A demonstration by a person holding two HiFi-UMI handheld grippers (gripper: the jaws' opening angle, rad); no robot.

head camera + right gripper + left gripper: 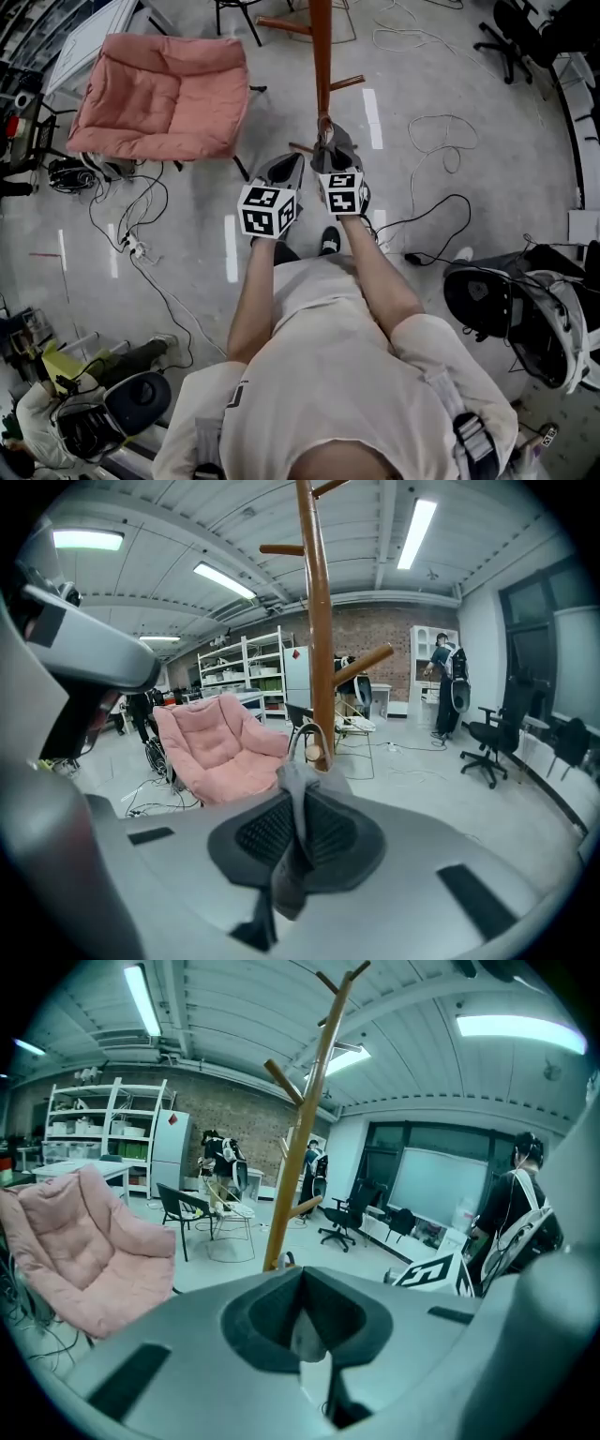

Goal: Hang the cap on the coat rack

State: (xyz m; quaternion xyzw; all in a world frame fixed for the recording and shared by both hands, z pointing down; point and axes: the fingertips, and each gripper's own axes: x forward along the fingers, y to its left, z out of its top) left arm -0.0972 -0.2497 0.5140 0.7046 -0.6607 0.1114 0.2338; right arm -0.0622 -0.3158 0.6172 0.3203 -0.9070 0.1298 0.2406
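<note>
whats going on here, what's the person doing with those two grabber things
A person stands at a wooden coat rack with a handheld gripper in each hand. The right gripper is shut on a grey cap, pinching its fabric and holding it close to the pole, below the pegs. The left gripper is beside it with its jaws together and nothing clearly in them. The cap is not yet on a peg.

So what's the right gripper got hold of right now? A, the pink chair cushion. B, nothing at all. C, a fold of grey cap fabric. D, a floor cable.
C: in the right gripper view, the right gripper is shut on a fold of the grey cap, with the wooden coat rack standing just beyond it.
</note>
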